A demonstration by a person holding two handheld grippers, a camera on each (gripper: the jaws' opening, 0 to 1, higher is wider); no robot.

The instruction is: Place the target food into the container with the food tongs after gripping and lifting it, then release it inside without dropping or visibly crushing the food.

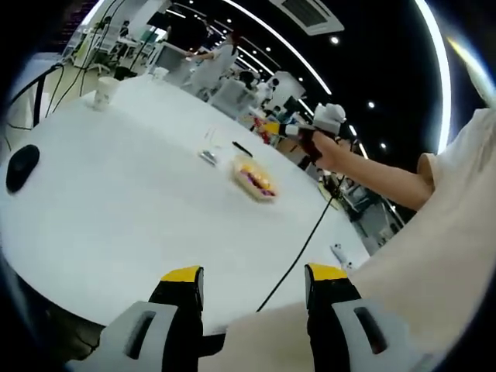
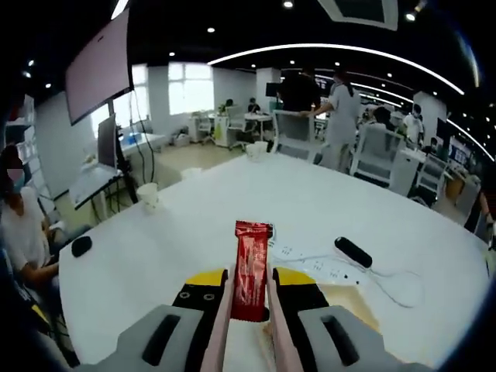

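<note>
Right tongs (image 2: 248, 298) pinch a red snack packet (image 2: 252, 267) upright between closed pink tips, raised over the white bench (image 2: 232, 209). Left tongs (image 1: 253, 280) gape wide, holding nothing, low at the near bench edge. Far off, a container (image 1: 255, 178) of food sits on the bench; the person's outstretched arm (image 1: 372, 174) hangs above and right of it.

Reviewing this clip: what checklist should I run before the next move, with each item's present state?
1. Red packet held between the food tongs: ok.
2. Packet straight, no visible crushing: ok.
3. Right hand-held gripper shut on the tongs: ok.
4. Packet positioned over the container: cannot tell.
5. Left hand-held gripper open, empty, apart from the container: ok.
6. Container upright on the white table: ok.
</note>
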